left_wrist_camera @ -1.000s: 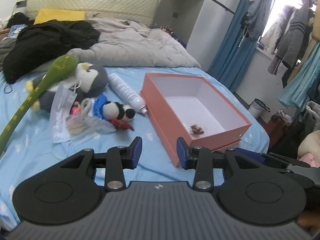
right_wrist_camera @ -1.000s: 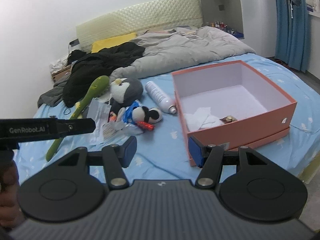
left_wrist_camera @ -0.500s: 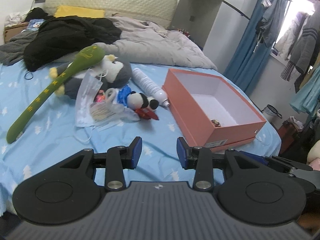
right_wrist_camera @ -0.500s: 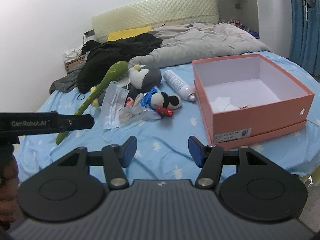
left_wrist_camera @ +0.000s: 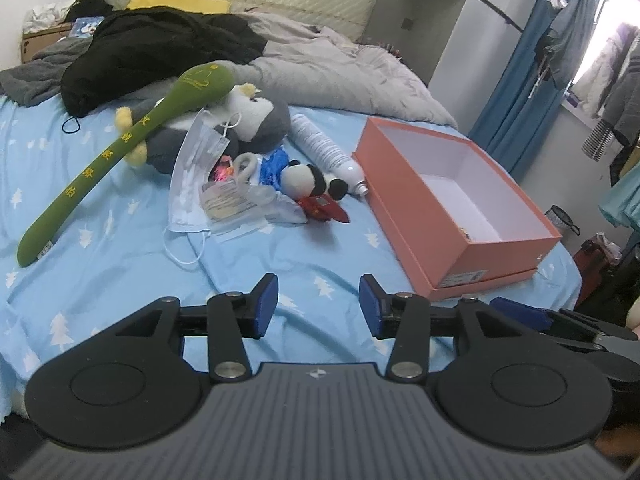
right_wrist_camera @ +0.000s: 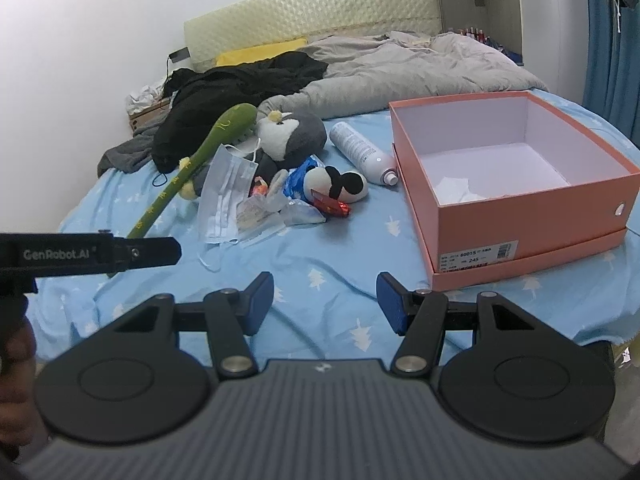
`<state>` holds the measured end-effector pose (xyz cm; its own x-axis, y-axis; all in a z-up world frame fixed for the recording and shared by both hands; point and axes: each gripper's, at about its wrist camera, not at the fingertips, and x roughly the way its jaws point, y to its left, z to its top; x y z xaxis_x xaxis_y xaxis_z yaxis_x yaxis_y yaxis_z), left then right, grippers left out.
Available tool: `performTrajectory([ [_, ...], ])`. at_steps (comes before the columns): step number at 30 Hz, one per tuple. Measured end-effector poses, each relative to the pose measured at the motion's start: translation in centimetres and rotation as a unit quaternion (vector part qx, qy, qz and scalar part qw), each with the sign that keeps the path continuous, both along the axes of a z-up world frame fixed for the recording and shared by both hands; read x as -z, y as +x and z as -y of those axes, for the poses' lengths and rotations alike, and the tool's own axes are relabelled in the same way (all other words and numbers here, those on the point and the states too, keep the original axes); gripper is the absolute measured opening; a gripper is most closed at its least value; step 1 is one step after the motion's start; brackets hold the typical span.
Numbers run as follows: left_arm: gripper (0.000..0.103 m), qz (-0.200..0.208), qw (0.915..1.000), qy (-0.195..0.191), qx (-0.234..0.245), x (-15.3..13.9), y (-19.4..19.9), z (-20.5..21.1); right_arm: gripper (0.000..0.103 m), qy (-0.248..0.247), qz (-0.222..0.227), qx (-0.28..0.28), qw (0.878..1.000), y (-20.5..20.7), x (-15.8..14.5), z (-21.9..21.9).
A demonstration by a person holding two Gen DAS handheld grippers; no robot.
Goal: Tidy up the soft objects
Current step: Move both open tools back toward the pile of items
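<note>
We're counting on the bed: three plush toys [left_wrist_camera: 256,124], one salmon box [left_wrist_camera: 452,200], one spray bottle [left_wrist_camera: 324,148], one face mask [left_wrist_camera: 192,176], maybe two plastic packets [left_wrist_camera: 236,204], overlapping, hard to separate.

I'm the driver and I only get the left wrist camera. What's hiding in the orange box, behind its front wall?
Observer: The right wrist view shows crumpled white paper on the floor of the orange box, near that wall.
Operator: What does my left tool look like from the side?
Observer: The left tool has white lettering along its black side. Its jaws are opening, and there is nothing between them.
Operator: Who's holding it?
Observer: A hand at the left edge of the right wrist view grips it from below.
</note>
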<state>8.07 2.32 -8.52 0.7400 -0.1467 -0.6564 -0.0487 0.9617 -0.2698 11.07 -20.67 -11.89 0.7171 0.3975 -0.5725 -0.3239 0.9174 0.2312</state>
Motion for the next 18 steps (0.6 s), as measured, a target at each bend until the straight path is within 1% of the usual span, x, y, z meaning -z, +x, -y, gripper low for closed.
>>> performTrajectory([
  [8,0.051,-0.016,0.9998,0.006,-0.011,1.9,3.4,-1.7,0.060,-0.003,-0.003,-0.013,1.000,2.9,1.0,-1.5],
  [18,0.051,-0.032,0.9992,0.009,-0.022,4.1,7.2,-3.3,0.060,-0.005,-0.021,-0.017,1.000,6.8,2.9,-2.5],
])
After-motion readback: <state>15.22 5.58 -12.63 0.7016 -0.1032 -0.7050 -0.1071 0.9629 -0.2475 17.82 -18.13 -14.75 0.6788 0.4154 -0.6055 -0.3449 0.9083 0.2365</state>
